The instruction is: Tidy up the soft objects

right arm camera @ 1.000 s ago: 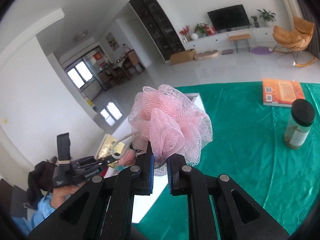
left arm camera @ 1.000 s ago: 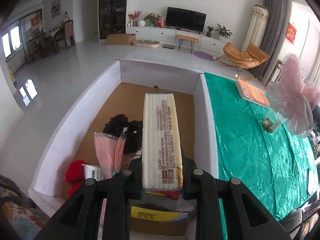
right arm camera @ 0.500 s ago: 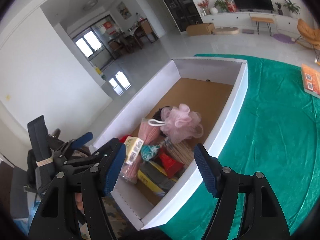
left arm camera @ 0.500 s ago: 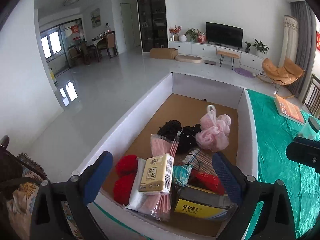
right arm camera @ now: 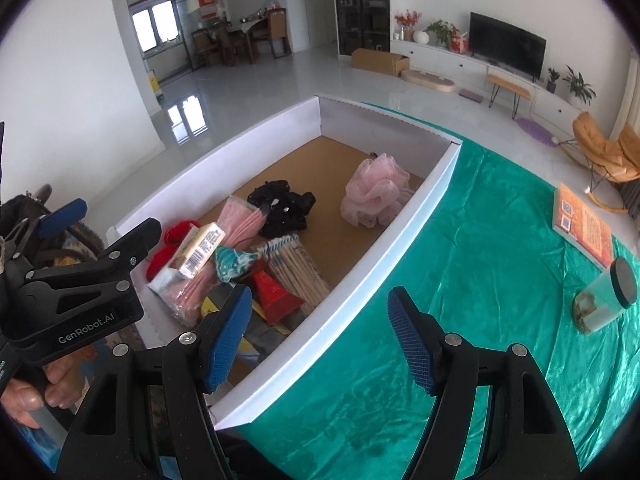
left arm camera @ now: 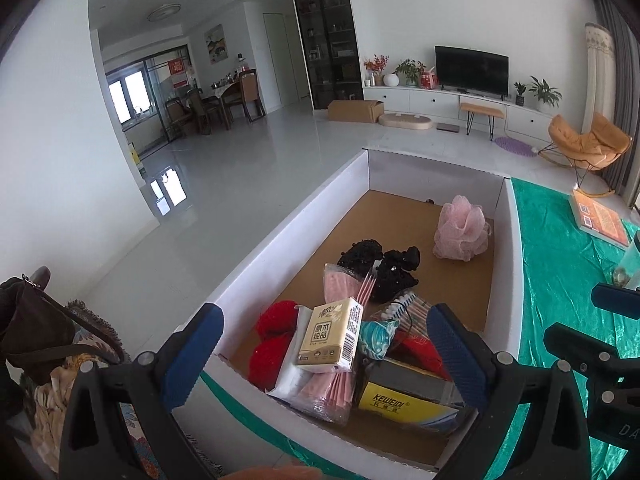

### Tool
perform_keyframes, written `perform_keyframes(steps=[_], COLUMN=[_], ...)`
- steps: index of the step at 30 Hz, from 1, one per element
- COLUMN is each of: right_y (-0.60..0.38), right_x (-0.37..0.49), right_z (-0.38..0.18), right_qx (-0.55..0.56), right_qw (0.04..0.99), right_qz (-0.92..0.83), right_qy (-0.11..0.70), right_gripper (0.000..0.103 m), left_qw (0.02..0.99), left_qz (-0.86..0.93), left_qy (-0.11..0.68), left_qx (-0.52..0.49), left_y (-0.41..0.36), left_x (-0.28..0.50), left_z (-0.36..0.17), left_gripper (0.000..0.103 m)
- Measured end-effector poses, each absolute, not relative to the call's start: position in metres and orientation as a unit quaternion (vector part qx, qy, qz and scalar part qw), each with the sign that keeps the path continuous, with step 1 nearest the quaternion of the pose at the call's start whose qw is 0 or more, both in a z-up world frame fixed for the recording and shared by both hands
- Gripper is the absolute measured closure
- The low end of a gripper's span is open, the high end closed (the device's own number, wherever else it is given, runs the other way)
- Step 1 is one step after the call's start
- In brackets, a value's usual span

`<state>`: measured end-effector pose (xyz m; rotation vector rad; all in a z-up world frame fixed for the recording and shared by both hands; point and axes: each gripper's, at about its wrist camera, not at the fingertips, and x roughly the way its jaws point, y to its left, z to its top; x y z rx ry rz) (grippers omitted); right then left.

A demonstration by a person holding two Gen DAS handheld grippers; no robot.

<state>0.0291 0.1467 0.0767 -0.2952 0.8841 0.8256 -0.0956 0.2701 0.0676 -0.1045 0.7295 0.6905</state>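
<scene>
Two tools are held wide apart above a long white cardboard box [right arm camera: 416, 216] with a brown floor, which is set on a tabletop draped in shiny green cloth [right arm camera: 472, 280]. The left tool [left arm camera: 320, 344] is seen released, nothing caught between its blue-padded fingers; its jaws have just been opening. The right tool [right arm camera: 320, 332] is likewise unclenched and empty over the box's near wall, its jaws also freshly parted.

A pale yellow packet of paper tissues [left arm camera: 330, 336] printed with brown characters is found lying tilted on top of the pile at the near end of the box, directly beneath the left tool. A fluffy pink mesh bath sponge [right arm camera: 374, 192] is seen resting alone on the bare cardboard toward the far end, close beside the right-hand wall. Both soft items appear to have been dropped where the tools let go, which is judged to explain the packet's crooked perch and the sponge's isolated spot.

Around the packet, red yarn balls [left arm camera: 268, 340], a clear pack of pink sticks [right arm camera: 236, 216], black crumpled fabric [right arm camera: 280, 204], a teal patterned pouch [right arm camera: 232, 262] and a bundle of cotton swabs [right arm camera: 296, 268] are crowded together.

Outside the box, an orange book [right arm camera: 582, 226] and a black-lidded glass jar [right arm camera: 604, 300] are left on the cloth; being hard items, they are judged not to belong to the sorting.
</scene>
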Motion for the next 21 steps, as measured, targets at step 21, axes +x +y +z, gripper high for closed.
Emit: perform_keyframes(steps=[21], right_y=[0.153], right_x=[0.012], right_z=[0.077], right_qx=[-0.171], right_qw=[0.811], right_qz=[0.387], right_qy=[0.404], right_gripper=[0.03], left_qw=[0.883], left_qz=[0.321], left_qy=[0.338], left_qx=[-0.054], left_y=[0.26], left_x=[-0.104], left_z=[0.071], left_gripper=[0.002])
